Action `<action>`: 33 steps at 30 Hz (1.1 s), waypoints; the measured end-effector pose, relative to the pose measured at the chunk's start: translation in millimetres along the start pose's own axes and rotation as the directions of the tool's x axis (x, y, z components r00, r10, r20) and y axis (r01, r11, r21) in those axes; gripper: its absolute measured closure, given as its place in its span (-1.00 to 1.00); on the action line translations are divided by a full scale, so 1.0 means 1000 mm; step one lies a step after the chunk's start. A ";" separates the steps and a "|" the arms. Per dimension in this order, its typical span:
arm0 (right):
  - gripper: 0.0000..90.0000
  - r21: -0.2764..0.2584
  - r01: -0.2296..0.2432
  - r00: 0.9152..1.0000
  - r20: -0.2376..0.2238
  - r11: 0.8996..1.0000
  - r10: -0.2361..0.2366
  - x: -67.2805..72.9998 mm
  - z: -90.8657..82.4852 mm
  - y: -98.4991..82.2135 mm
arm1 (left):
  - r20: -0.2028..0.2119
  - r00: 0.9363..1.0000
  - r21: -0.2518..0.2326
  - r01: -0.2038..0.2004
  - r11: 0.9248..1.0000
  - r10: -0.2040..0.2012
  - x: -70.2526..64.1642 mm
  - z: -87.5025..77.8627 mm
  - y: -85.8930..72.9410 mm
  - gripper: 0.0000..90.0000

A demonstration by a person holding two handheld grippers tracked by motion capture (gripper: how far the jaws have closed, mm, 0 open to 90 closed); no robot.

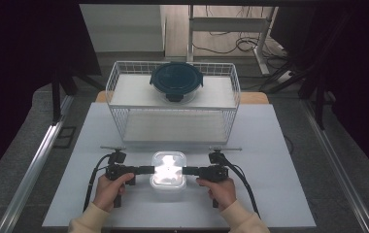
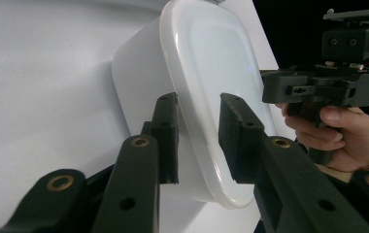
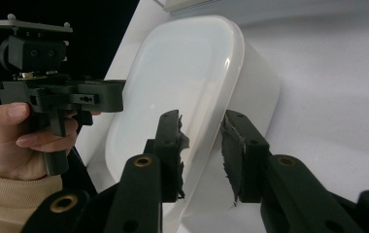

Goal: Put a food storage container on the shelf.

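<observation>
A white rectangular lidded container [image 1: 168, 170] sits on the table near its front edge, glaring under the light. My left gripper [image 1: 149, 170] reaches in from the container's left side and my right gripper [image 1: 186, 170] from its right, each held level by a hand. In the left gripper view the left gripper [image 2: 198, 104] has its jaws on either side of the container's [image 2: 211, 58] lid rim, with a little gap still visible. The right gripper [image 3: 199, 119] straddles the opposite rim of the container [image 3: 173, 73] the same way, its worn pads [image 3: 231, 145] not pressing.
A white wire basket rack [image 1: 173, 104] stands behind the container at mid-table. On its upper shelf rests a dark teal round lidded container [image 1: 176, 81]. The white table [image 1: 279, 194] has bare room left and right of the hands. Metal rails run along both sides.
</observation>
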State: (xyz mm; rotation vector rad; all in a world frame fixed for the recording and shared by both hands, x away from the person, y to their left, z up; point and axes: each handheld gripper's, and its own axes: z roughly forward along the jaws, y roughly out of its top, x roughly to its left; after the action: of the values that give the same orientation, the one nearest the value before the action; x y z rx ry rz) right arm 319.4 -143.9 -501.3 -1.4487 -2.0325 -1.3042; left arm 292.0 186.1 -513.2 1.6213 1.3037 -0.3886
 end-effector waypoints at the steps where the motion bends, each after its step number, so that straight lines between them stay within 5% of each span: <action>1: 0.60 0.001 0.005 1.000 -0.007 1.000 -0.005 0.001 -0.002 -0.002 | -0.002 1.000 0.001 -0.014 1.000 0.014 -0.002 -0.002 -0.001 0.60; 22: 0.79 -0.044 0.106 0.994 -0.024 0.993 -0.107 0.016 -0.017 -0.005 | -0.002 0.996 -0.038 -0.085 0.996 0.085 -0.017 -0.017 -0.004 0.78; 33: 0.79 -0.101 0.200 0.979 -0.022 0.975 -0.203 0.036 -0.034 -0.002 | -0.006 0.984 -0.091 -0.175 0.980 0.176 -0.044 -0.032 -0.002 0.79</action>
State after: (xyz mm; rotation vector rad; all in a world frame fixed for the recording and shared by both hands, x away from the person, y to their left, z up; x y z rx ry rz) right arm 293.7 -151.4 -459.2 -1.2788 -2.1681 -1.5173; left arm 263.5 188.0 -466.8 1.6432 1.1493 -0.2200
